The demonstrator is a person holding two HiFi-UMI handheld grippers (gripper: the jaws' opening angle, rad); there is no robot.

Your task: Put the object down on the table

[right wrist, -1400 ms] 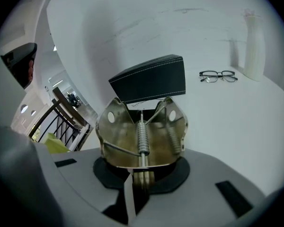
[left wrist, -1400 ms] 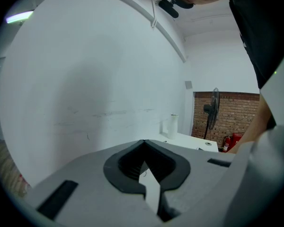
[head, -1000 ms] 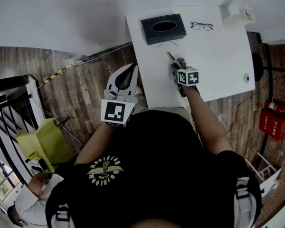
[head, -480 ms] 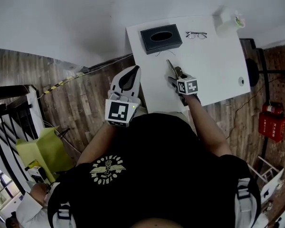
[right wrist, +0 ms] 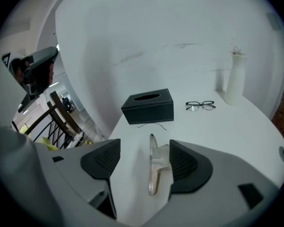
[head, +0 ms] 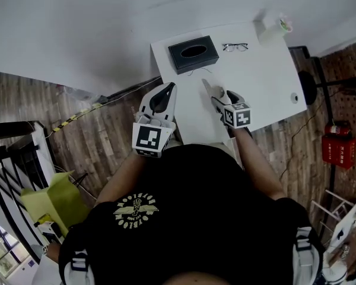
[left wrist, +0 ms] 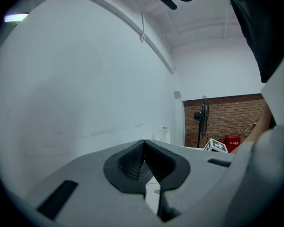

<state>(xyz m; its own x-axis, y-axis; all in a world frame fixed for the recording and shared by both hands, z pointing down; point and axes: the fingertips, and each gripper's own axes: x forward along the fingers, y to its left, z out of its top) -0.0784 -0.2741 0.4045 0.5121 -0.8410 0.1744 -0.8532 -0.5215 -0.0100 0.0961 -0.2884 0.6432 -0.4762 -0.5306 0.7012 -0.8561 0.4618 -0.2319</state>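
Only faintly is the clear, flat plastic piece [right wrist: 153,174] showing in the head view, where it is blending into the white tabletop [head: 267,70] under the right claw [head: 216,97]. The right gripper view is giving it plainly: it is lying on the tabletop on the near side of the black rectangular tissue box [right wrist: 149,107], with a thin dark wire [right wrist: 151,125] between the two. The right claw's jaws have just been opening and are standing wide apart either side of the piece, neither pad pressing on it. Black-rimmed glasses [right wrist: 200,106] are lying right of the box, with a white vase [right wrist: 235,79] beyond them, its top blurring into the wall. The left claw [left wrist: 143,150] is hanging off the tabletop, left of the box, jaws meeting at the tip on nothing; its own view is catching mostly bare wall.
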